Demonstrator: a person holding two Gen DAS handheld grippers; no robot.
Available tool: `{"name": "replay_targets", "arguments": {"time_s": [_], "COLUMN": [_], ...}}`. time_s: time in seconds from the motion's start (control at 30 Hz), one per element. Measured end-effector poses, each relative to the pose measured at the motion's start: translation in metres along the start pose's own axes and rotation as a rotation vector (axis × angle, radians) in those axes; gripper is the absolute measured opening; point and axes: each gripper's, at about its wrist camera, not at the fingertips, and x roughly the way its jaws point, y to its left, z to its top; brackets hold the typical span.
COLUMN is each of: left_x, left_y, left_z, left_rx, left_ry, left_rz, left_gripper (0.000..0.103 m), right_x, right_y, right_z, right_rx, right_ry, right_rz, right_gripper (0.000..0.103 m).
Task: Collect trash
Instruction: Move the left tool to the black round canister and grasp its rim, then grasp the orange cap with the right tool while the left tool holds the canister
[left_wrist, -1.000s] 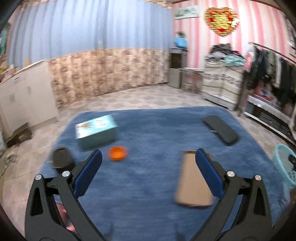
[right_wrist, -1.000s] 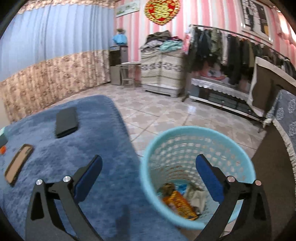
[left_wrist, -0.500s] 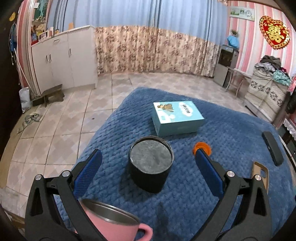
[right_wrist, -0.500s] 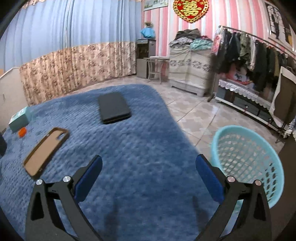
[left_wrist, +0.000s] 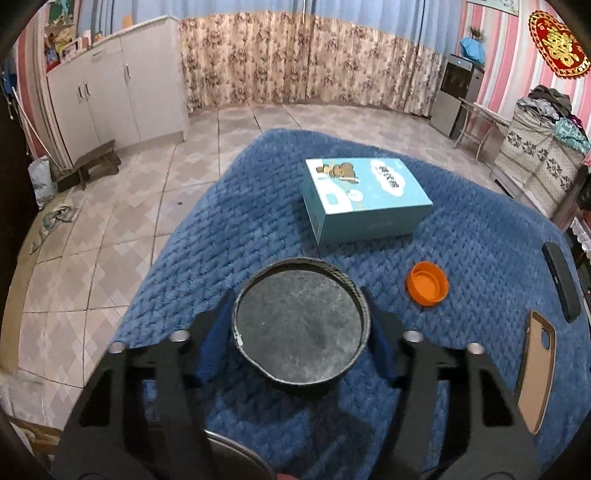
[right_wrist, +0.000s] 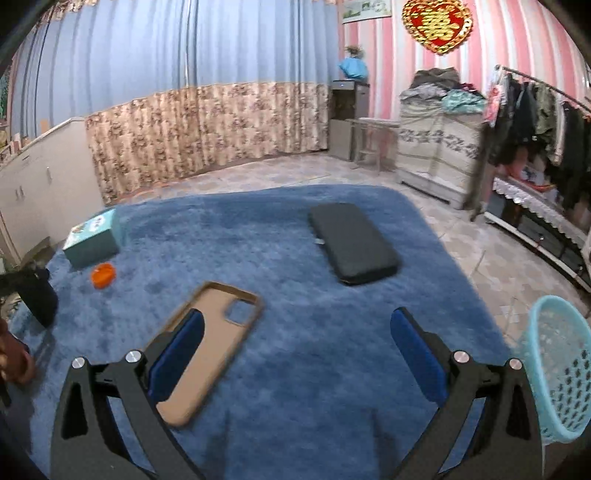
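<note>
A black round can (left_wrist: 299, 325) with a grey lid stands on the blue rug (left_wrist: 480, 236). My left gripper (left_wrist: 301, 314) reaches down around it; its jaws are closing and the blue pads (left_wrist: 218, 332) touch the can's sides. The can (right_wrist: 37, 295) also shows at the far left of the right wrist view. My right gripper (right_wrist: 295, 332) hangs open over the rug with nothing between its fingers. A tan phone case (right_wrist: 210, 343) lies under its left finger. An orange cap (left_wrist: 427, 282) lies right of the can.
A teal box (left_wrist: 365, 195) sits beyond the can. A black flat case (right_wrist: 352, 242) lies further along the rug. A light blue basket (right_wrist: 557, 369) stands off the rug's right edge. A metal cup rim (left_wrist: 236, 450) shows below the left gripper. Tiled floor and cabinets surround the rug.
The left gripper swung left to the black can, dropped over it and narrowed its jaws onto its sides. The right gripper moved left from the basket to above the rug.
</note>
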Motion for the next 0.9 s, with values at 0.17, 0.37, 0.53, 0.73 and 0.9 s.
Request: {"name": "replay_targets", "arguments": {"time_s": [0.17, 0.37, 0.53, 0.73, 0.9], "left_x": [-0.006, -0.033, -0.049, -0.033, -0.024], "left_y": [0.007, 0.019, 0.030, 0.057, 0.069], "left_z": [0.004, 0.022, 0.040, 0.047, 0.048], "left_rx": [-0.025, -0.015, 0.040, -0.004, -0.023], "left_ry": [0.008, -0.040, -0.103, -0.073, -0.056], "left_rz": [-0.063, -0.139, -0.123, -0.115, -0.110], "left_gripper": [0.060, 0.060, 0.060, 0.060, 0.060], "right_x": [0.019, 0.037, 0.063, 0.099, 0.121], "right_y": [0.051, 0.111, 0.159, 0.219, 0.242], "right_z": [0.014, 0.022, 0.026, 0.018, 0.016], "right_rx": [-0.044, -0.107, -0.149, -0.241, -0.255], "right_ry": [0.030, 0.038, 0.071, 0.139, 0.201], "right_rz": [0.051, 0.130, 0.179, 0.224, 0.294], "right_gripper": [0.098, 0.098, 0.098, 0.096, 0.056]}}
